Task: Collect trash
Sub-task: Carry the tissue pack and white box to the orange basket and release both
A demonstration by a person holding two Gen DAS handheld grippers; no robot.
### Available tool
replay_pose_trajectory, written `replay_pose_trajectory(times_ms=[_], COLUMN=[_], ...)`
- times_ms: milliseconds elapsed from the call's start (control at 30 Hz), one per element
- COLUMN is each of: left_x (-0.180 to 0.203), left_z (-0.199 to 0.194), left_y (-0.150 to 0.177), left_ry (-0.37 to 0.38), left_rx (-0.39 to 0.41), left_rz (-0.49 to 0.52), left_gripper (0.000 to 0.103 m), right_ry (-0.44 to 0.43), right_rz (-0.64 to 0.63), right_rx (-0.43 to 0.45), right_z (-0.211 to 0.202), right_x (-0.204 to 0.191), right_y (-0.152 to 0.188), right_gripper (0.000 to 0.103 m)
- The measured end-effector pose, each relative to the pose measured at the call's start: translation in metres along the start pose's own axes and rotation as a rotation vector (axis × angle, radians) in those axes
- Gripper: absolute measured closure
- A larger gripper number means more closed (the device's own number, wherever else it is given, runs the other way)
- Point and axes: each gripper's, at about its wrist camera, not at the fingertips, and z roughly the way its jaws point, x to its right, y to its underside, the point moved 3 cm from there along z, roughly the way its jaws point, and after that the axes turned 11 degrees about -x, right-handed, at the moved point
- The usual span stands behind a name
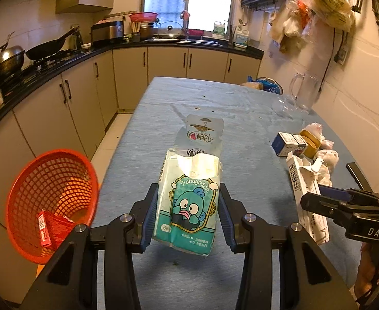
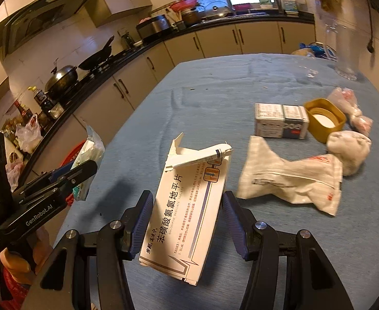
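left gripper (image 1: pixel 186 206) pinched tissue pack (image 1: pixel 189 201), lifted beside red basket (image 1: pixel 50 201) (for dropping, likely) | right gripper (image 2: pixel 186 219) clamped medicine box (image 2: pixel 189 206), farther from basket, queued next

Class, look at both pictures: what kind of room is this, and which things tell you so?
A home kitchen, most likely: a wok on the stove, cabinets under a dark counter, and a range hood above.

black grippers (image 1: pixel 188 214), blue ribbed jaws, silver screws, white lettering.
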Motion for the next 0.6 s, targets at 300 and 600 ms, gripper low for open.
replay_pose_trajectory(times_ms=[300, 600], left_x=[-0.038, -0.092], left_z=[-0.016, -0.038], left_y=[0.002, 0.007], left_ry=[-0.013, -0.042], left_rx=[0.036, 0.082], left_rz=[-0.073, -0.168], left_gripper=[0.061, 0.061], right_ry=[-0.032, -0.066], right_rz=[-0.054, -0.144], right_rx=[-0.027, -0.047], right_z=[0.018, 0.035], right_x=[-0.037, -0.089], right_y=[-0.012, -0.029], right_gripper=[0.043, 0.043])
